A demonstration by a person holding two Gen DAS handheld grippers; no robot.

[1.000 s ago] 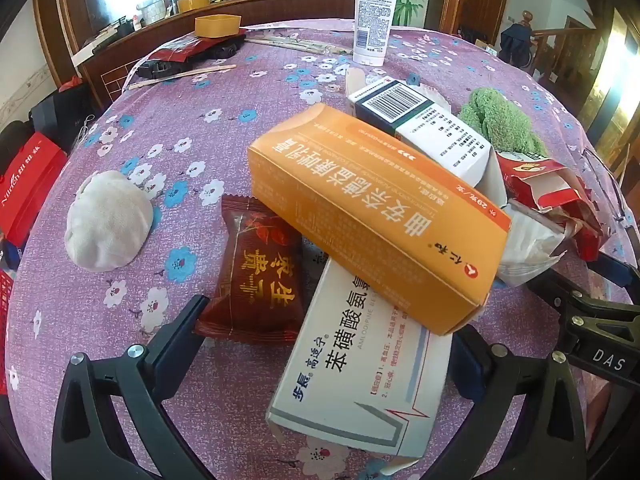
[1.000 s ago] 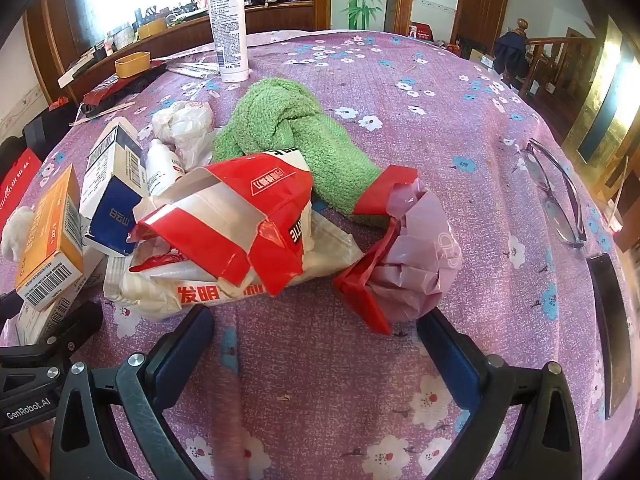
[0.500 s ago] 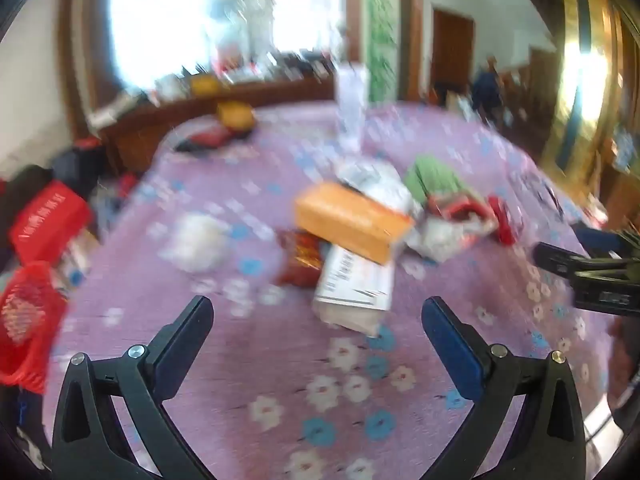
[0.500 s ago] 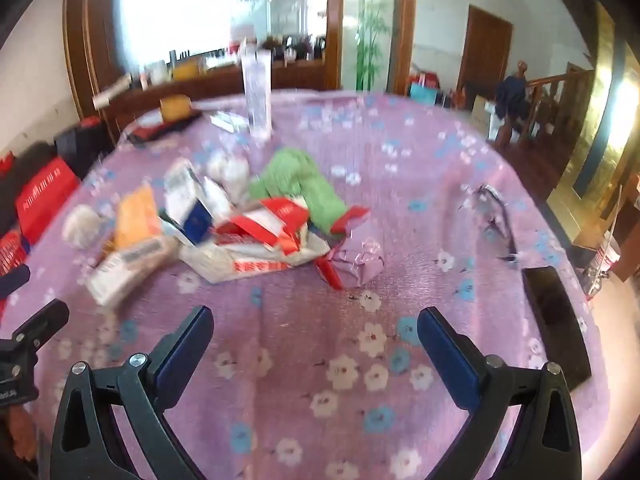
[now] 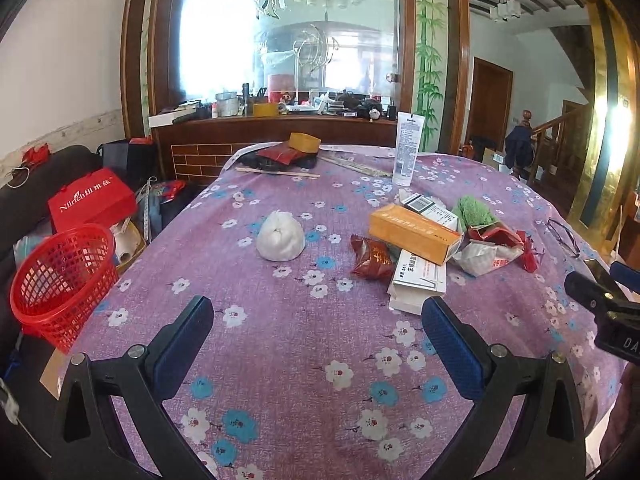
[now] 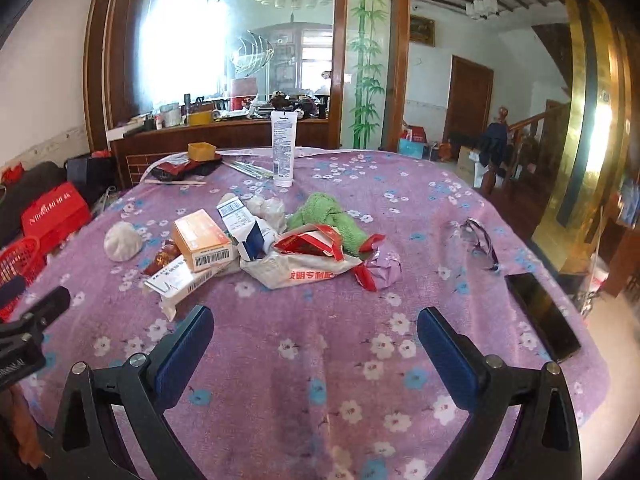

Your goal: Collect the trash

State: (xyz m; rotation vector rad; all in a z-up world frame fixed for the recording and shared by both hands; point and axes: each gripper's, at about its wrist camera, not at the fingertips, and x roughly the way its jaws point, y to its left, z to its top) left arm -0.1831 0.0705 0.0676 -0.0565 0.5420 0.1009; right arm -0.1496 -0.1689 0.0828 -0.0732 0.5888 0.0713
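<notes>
— On the purple floral tablecloth (image 5: pixel 304 344), what trash lies there?
— An orange box (image 5: pixel 416 233) atop a white medicine box (image 5: pixel 418 280), a dark red wrapper (image 5: pixel 370 258) left of them, crumpled red-and-white packaging (image 6: pixel 308 258) right, a white wad (image 5: pixel 280 236) further left.
— The basket?
— The red mesh basket (image 5: pixel 60 276) stands off the table's left edge.
— Grippers?
— Left gripper (image 5: pixel 316 332) and right gripper (image 6: pixel 314 334) both gape wide, empty, near the table's front edge.

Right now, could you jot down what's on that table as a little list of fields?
Surface: table under a purple floral cloth
Trash pile: orange box, white box, dark red snack wrapper, torn red-and-white packaging
Apart from pile: white wad
Bin: red basket, beside the table
Left gripper: open, empty
Right gripper: open, empty
</notes>
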